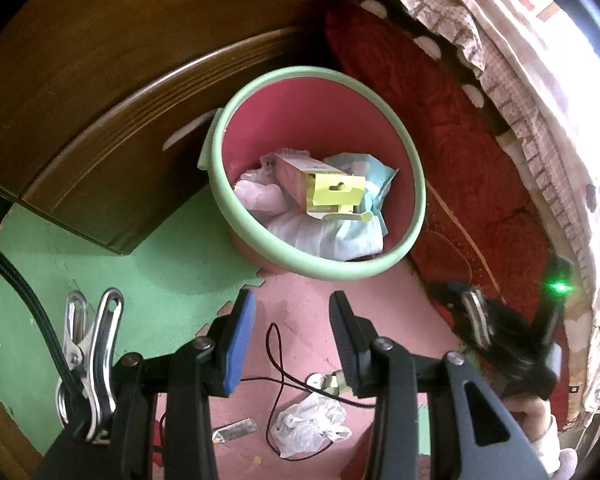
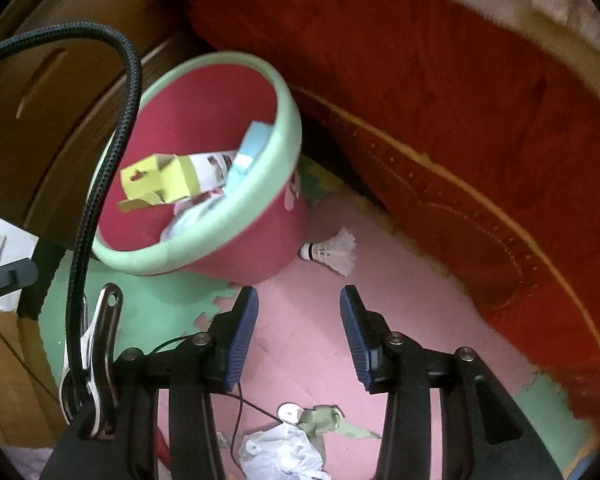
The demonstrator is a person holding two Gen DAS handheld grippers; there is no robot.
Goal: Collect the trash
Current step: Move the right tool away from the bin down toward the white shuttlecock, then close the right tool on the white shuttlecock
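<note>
- The left hand-held gripper (image 1: 292, 336) hangs above the pink floor mat (image 1: 300, 308), its blue-padded fingers spread apart with nothing between them.
- The right hand-held gripper (image 2: 299, 336) is likewise spread wide and carries nothing.
- A pink bin with a pale green rim (image 1: 414, 184) stands on the floor between a brown wooden cabinet (image 1: 80, 80) and a red bed cover (image 1: 480, 184).
- Inside the bin lie a carton with a yellow end flap (image 1: 334, 192), white plastic (image 1: 256, 196) and light blue wrapping (image 1: 374, 174).
- On the mat near the grippers lies a crumpled white plastic bag (image 1: 308, 424), with a thin dark wire (image 1: 278, 364) looping past it.
- A small greenish scrap (image 2: 320, 418), perhaps a wrapper, sits just beside the bag.
- A white shuttlecock (image 2: 334, 252) rests on the floor against the bin's outer wall.
</note>
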